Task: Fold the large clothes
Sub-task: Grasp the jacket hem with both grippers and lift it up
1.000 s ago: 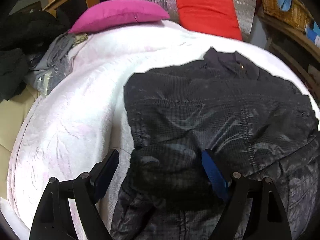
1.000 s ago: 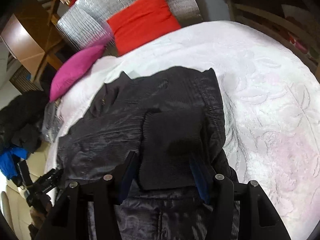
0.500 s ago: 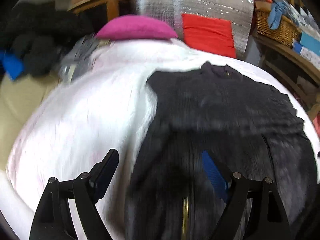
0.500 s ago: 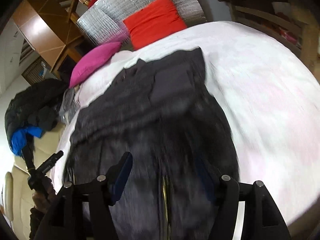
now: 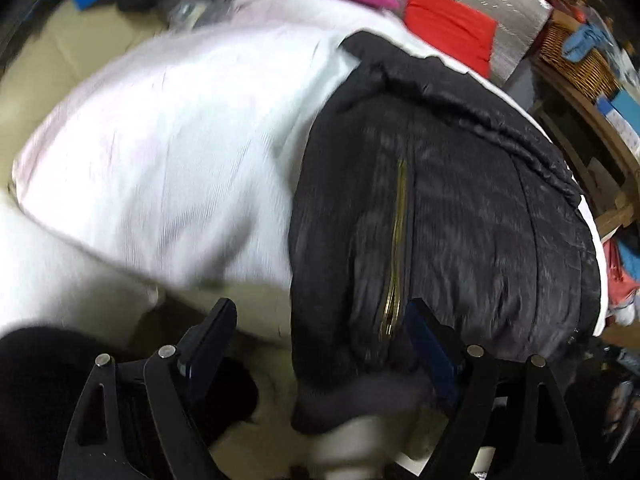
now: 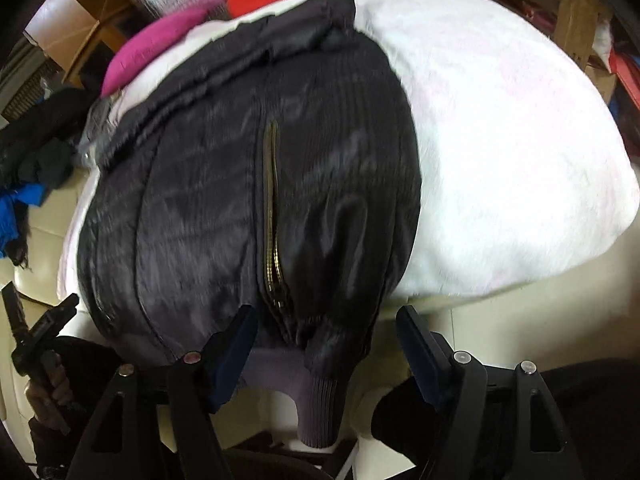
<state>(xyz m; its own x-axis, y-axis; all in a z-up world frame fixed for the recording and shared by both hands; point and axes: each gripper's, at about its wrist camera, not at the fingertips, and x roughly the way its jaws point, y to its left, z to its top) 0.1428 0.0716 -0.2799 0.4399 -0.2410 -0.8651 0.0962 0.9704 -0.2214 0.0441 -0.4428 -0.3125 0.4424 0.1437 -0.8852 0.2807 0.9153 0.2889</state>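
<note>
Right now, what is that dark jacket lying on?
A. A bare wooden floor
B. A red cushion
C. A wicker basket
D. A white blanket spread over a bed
D. The dark jacket, its gold zipper facing up, is spread on the white blanket, with its ribbed hem hanging over the near edge of the bed.

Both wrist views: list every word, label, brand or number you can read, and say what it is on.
No text can be read in either view.
The black jacket shows only a brass zipper, no label or logo.
The boxes and papers on the shelf beside the wicker basket may carry print, but they are too small and blurred to read.
</note>
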